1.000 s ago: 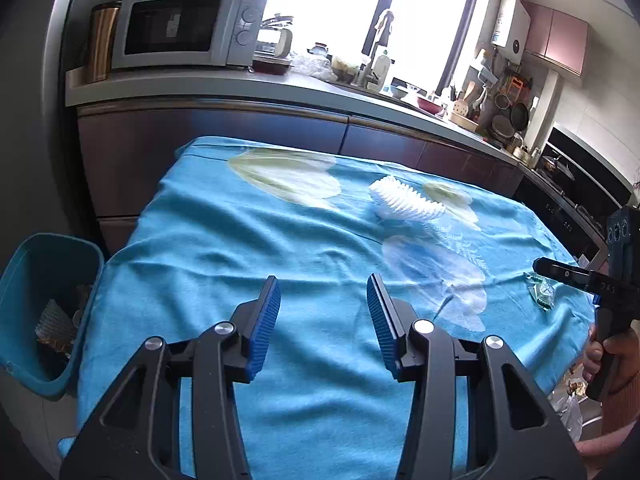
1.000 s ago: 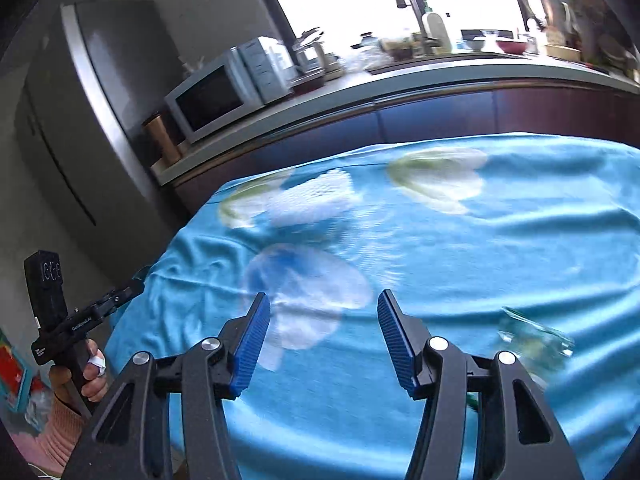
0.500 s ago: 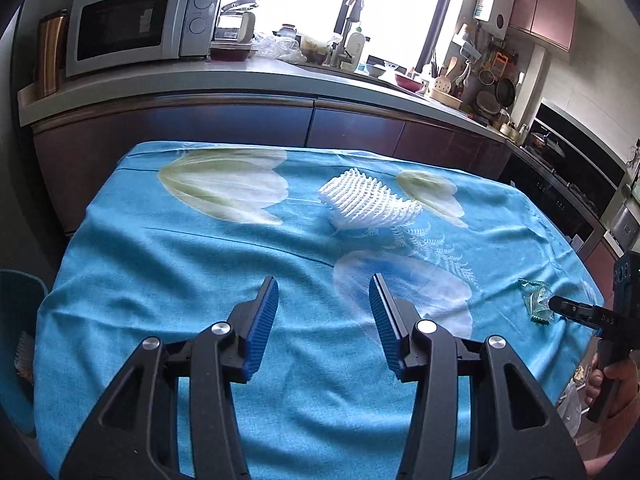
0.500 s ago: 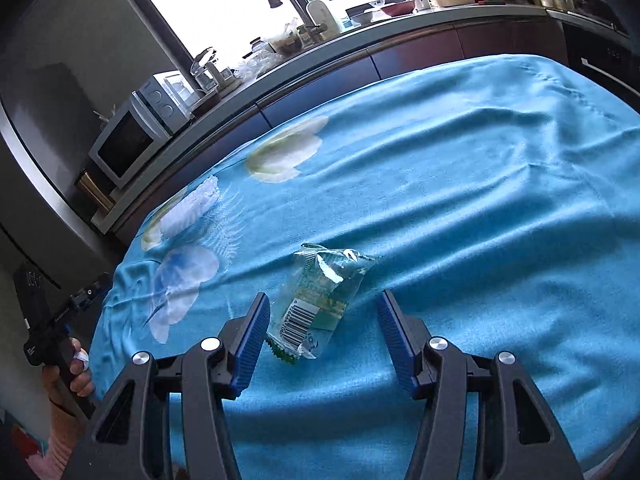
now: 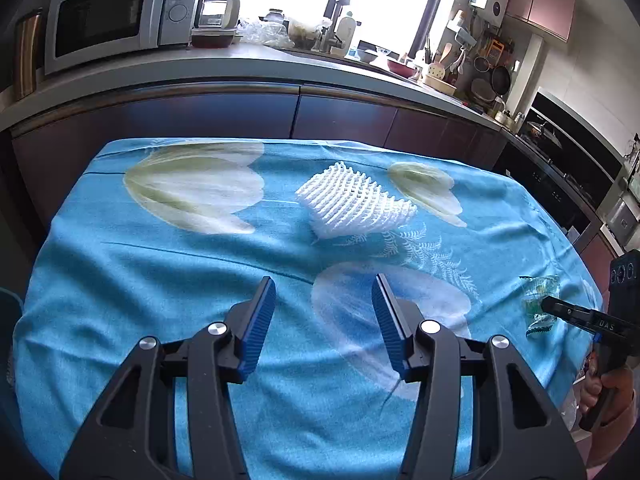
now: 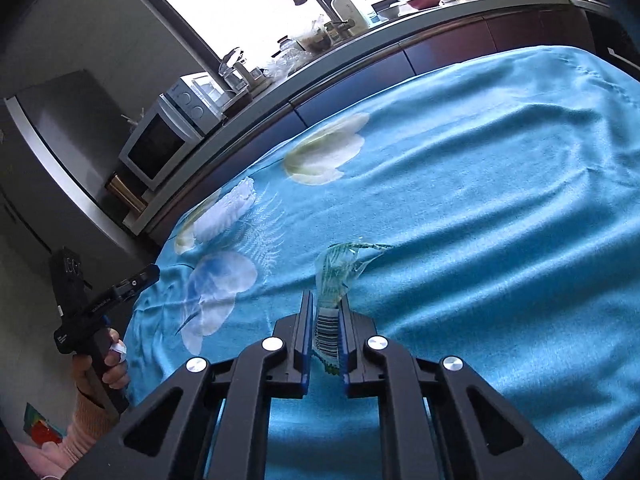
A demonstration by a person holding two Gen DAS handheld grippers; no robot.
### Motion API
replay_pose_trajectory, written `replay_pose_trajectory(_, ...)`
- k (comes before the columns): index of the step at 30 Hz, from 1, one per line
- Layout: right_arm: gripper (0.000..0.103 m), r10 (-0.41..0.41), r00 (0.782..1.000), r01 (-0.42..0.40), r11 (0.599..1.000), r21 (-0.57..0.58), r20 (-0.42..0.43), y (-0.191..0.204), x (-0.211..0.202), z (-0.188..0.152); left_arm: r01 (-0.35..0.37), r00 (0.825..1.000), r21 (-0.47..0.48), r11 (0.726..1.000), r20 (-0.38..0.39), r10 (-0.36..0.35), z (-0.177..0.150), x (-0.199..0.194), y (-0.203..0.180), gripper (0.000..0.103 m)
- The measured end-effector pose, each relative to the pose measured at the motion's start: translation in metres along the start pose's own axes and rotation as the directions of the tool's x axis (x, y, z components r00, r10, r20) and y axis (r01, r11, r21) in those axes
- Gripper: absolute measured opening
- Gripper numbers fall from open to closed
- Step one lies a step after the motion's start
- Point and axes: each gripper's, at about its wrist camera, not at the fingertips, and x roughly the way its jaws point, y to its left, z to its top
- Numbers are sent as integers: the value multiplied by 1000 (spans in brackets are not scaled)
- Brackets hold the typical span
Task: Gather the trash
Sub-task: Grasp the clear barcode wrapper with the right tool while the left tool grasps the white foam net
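The clear plastic wrapper [image 6: 335,280], printed green with a barcode at its near end, sits between the pads of your right tongs [image 6: 325,336], which have just been closing and now pinch that barcode end. The rest of the wrapper sticks up and forward beyond the fingertips, over the blue flowered cloth of the bench [image 6: 500,216]. Seen from your left wrist, the same wrapper [image 5: 538,304] lies near the right edge of the bench, with the right tongs [image 5: 548,304] at it.

Your left tongs [image 5: 323,312] have just been opening; their blue pads stand apart with only cloth showing between them. Beyond them, farther from the wrapper and toward the middle of the bench, lies a white foam fruit net [image 5: 352,200]. Behind the bench runs a kitchen worktop with a microwave [image 5: 116,16] on it.
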Motion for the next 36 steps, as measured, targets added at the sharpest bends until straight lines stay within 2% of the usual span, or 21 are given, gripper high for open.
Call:
replay_pose_trajectory(13,9,125,992,-125,990,-71,1,34,21,20,-42,996,15,999,-83,43,45,74,-14,56)
replay_pose_trajectory(16,9,149,989,-149,986,-74,-6,38,28,23,-23,994,-20,1000,-106,21,52,87,-11,56)
replay_pose_trajectory(19,9,166,986,-167,983,-77,-19,42,36,24,2,992,-40,999,-124,-7,55,98,-9,52)
replay_pose_trajectory(21,9,174,984,-176,981,-79,-28,44,41,25,4,991,-39,999,-132,-9,53,103,-10,35)
replay_pose_trajectory(23,9,179,983,-182,980,-81,-35,46,45,25,2,992,-37,999,-129,-7,51,103,-10,30)
replay_pose_trajectory(27,9,189,981,-192,978,-84,-43,50,51,26,17,994,-24,1000,-111,-19,50,96,-13,11)
replay_pose_trajectory(36,9,221,974,-225,970,-92,-45,60,57,31,-1,999,-4,1000,-54,1,32,54,-20,8)
